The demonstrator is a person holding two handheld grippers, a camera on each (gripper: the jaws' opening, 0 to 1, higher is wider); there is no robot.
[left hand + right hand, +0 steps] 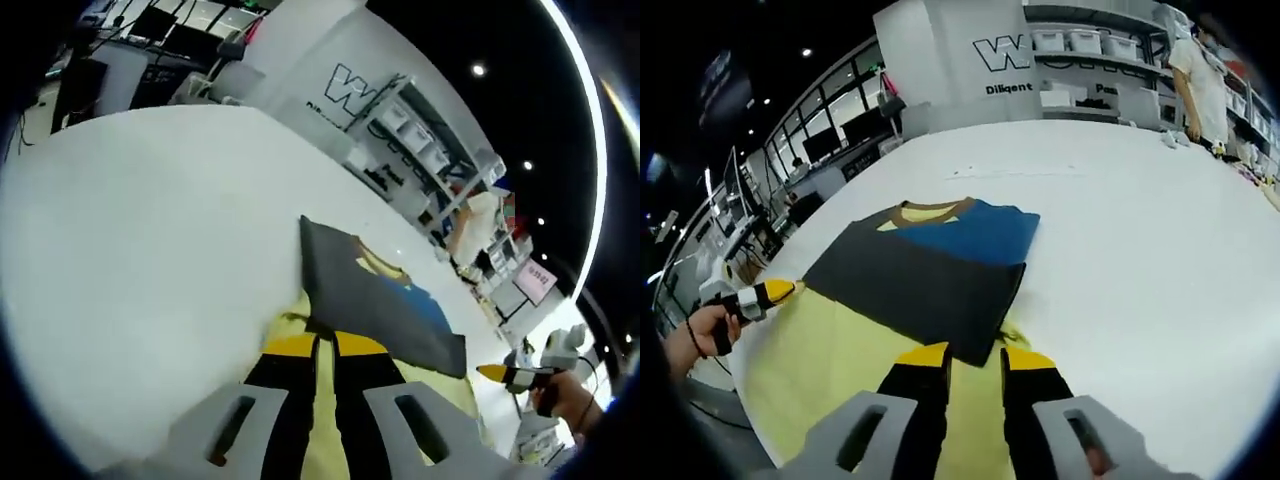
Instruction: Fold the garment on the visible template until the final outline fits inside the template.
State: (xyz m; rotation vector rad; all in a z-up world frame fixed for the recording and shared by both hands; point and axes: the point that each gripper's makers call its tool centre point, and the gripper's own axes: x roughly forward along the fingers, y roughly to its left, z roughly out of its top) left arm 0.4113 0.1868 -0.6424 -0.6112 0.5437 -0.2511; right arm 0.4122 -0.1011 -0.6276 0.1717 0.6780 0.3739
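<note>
A folded garment (385, 305) (920, 275), dark grey with a blue panel and a yellow collar, lies on a pale yellow template (288, 324) (830, 370) on a white table. The template sticks out past the garment along its near side. My left gripper (325, 345) hangs just short of the garment's near edge, jaws nearly together, with nothing between them. My right gripper (976, 357) hovers at the garment's near corner with a small gap and holds nothing. In the right gripper view, the left gripper (775, 290) sits at the template's left edge. The right gripper (493, 373) appears low right in the left gripper view.
The white table (150, 220) (1120, 220) spreads wide around the template. Shelves with bins (420, 140) (1080, 45) stand behind it. A person (1200, 80) stands at the far side of the table. Desks with monitors (830, 140) line the room's left.
</note>
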